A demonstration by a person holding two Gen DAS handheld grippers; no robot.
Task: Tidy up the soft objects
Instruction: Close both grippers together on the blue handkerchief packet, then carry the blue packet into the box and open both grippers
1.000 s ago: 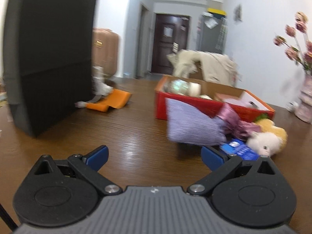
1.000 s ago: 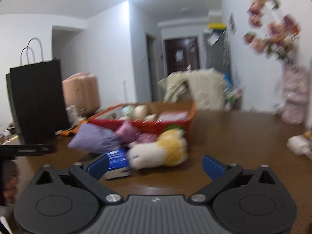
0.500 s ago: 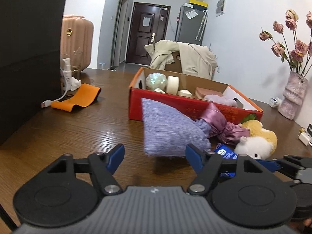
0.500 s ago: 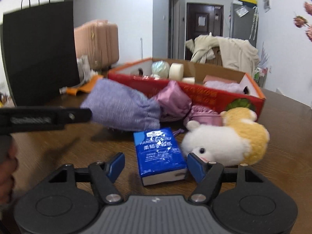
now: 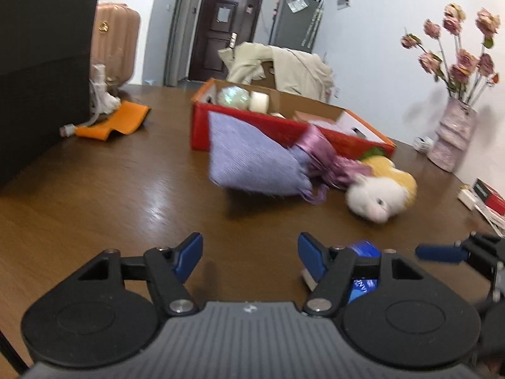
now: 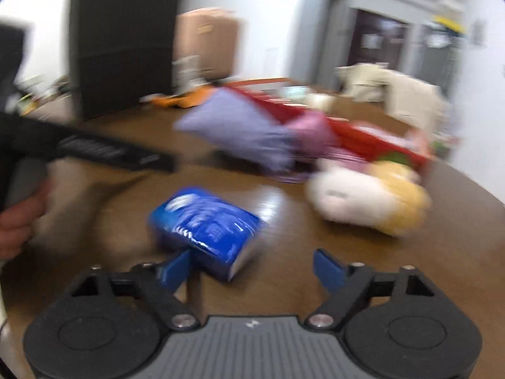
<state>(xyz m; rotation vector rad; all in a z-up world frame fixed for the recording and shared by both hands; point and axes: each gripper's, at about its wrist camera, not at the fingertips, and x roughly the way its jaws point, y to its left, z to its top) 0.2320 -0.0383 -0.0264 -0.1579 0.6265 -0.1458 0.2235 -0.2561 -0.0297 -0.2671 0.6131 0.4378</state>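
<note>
My left gripper [image 5: 249, 252] hovers low over the bare wooden table [image 5: 126, 195], its jaws closing with nothing between them. Ahead of it lie a lavender cloth pouch [image 5: 252, 164], a pink satin pouch [image 5: 322, 154] and a white-and-yellow plush toy [image 5: 378, 192], all in front of the red cardboard box [image 5: 199, 129]. My right gripper [image 6: 252, 267] has its jaws opening. A blue tissue pack [image 6: 205, 221] lies against its left finger, partly between the jaws, not pinched. The view is blurred. The plush toy [image 6: 363, 202] is ahead to the right.
A tall black paper bag [image 5: 41, 79] stands at the left, with an orange cloth [image 5: 116, 120] beside it. A vase of dried roses [image 5: 451, 139] and a small red box [image 5: 486, 195] sit at the right. A hand [image 6: 19, 221] holds the left gripper's handle.
The left gripper has drawn back from the lavender pouch and its jaws have narrowed. The right gripper has swung and rolled toward the tissue pack; its jaws narrowed, then widened again.
</note>
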